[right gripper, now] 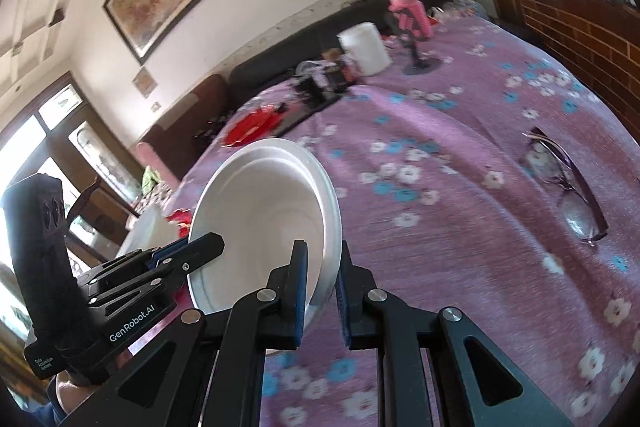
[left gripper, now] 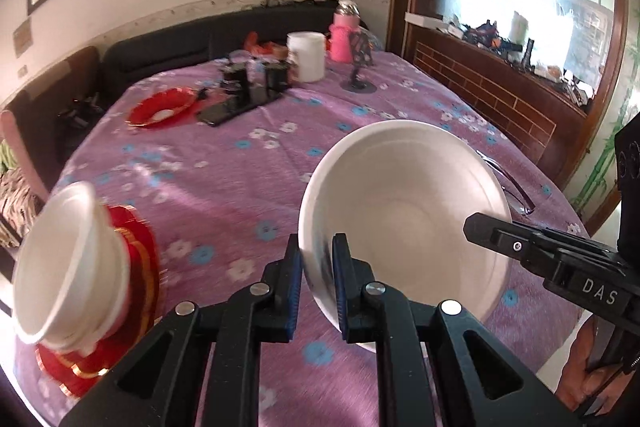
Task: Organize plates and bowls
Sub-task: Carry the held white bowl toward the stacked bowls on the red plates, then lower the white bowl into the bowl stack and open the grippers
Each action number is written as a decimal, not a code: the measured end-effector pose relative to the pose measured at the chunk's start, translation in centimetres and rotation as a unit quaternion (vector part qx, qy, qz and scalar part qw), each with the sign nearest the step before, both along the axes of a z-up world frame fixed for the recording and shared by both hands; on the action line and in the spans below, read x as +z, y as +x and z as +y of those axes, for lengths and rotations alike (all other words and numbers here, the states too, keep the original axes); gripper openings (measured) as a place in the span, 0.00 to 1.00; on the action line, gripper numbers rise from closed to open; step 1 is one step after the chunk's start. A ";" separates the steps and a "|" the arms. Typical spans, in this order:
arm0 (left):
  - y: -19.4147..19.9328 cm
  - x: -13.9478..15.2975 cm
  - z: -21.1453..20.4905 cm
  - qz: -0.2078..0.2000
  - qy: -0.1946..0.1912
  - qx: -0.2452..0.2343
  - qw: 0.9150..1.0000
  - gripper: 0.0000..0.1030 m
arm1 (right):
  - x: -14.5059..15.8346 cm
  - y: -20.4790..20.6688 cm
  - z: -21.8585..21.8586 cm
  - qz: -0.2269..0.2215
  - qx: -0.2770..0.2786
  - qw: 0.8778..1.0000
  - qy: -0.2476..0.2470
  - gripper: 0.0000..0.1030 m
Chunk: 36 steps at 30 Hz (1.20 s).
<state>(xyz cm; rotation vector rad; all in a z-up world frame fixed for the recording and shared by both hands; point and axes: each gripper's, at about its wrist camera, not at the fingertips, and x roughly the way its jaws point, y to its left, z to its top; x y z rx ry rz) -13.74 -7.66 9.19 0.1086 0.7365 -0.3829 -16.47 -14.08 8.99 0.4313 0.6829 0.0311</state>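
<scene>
Now | white bowl (left gripper: 404, 211) is pinched at both rims by left gripper (left gripper: 316, 283) and right gripper (right gripper: 322, 291), tipped above table (left gripper: 224, 187) | stacked bowls (left gripper: 64, 267) are set on red plate (left gripper: 132, 291) | far red plate (left gripper: 160, 107) is left

Bowl (left gripper: 404, 211) above table (left gripper: 240, 187), seemingly.

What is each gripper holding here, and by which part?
Both are shut on the same white bowl: the left gripper pinches its rim on one side, the right gripper the opposite rim. It hangs tilted above the table.
</scene>
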 end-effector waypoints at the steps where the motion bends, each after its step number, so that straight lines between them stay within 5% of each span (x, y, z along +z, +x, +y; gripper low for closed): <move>1: -0.4 0.4 0.6 -0.005 -0.002 0.002 1.000 0.13 | 0.4 -0.1 0.8 -0.004 0.005 1.000 -0.004 0.14; 11: -2.6 1.9 6.3 -0.025 -0.038 0.023 0.999 0.16 | 2.0 -0.1 6.5 -0.008 0.039 0.999 -0.033 0.14; 28: -1.9 4.8 14.0 -0.058 -0.079 0.074 0.992 0.19 | 4.5 6.2 13.1 -0.010 0.104 0.993 -0.062 0.14; 36: -1.5 6.7 17.4 -0.076 -0.075 0.106 0.989 0.19 | 5.8 9.7 15.3 -0.003 0.144 0.989 -0.031 0.14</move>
